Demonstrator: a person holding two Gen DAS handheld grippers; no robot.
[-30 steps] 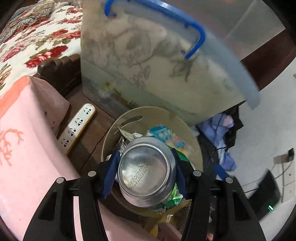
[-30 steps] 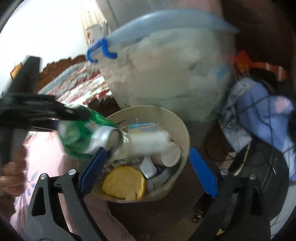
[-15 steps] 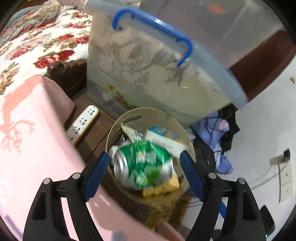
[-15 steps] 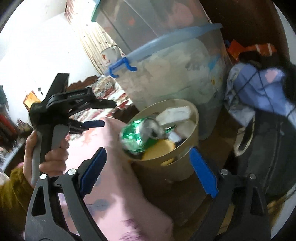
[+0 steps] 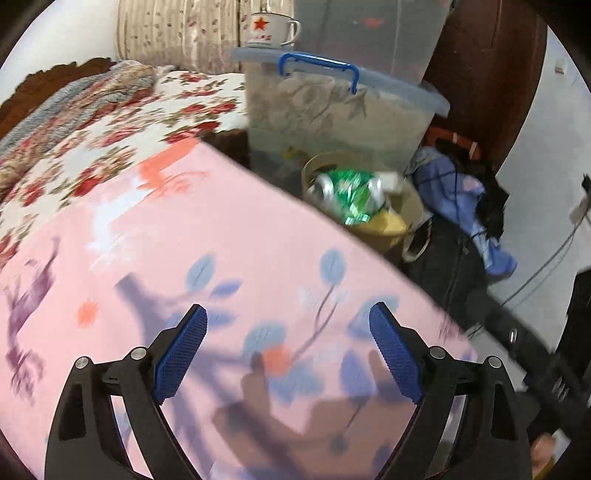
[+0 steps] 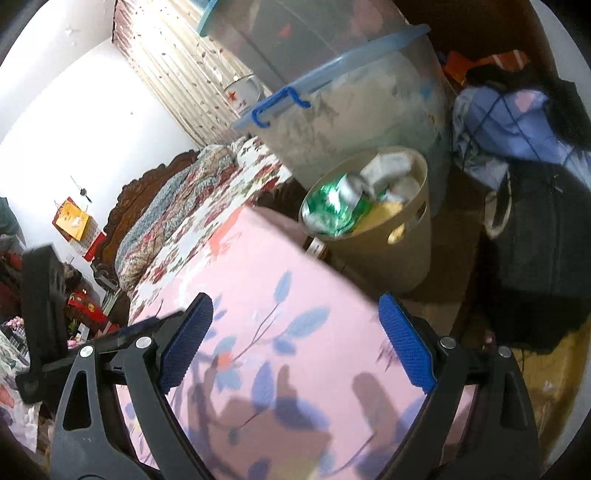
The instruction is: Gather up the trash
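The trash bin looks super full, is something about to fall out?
Maybe. The green can lies on its side on top of the heap in the tan bin, level with the rim rather than down inside. It looks crumpled. Nothing has spilled beside the bin that I can see.

A bed with a flowery blanket [image 6: 192,206] stands by a white wall [image 6: 74,122], near what may be a striped curtain [image 5: 177,33].

Bright, even indoor light. Motion blur smears the pink sheet [image 5: 221,258] and can [image 5: 351,194]. Soft shadows fall near both cameras. Fisheye bends the edges; corners black.
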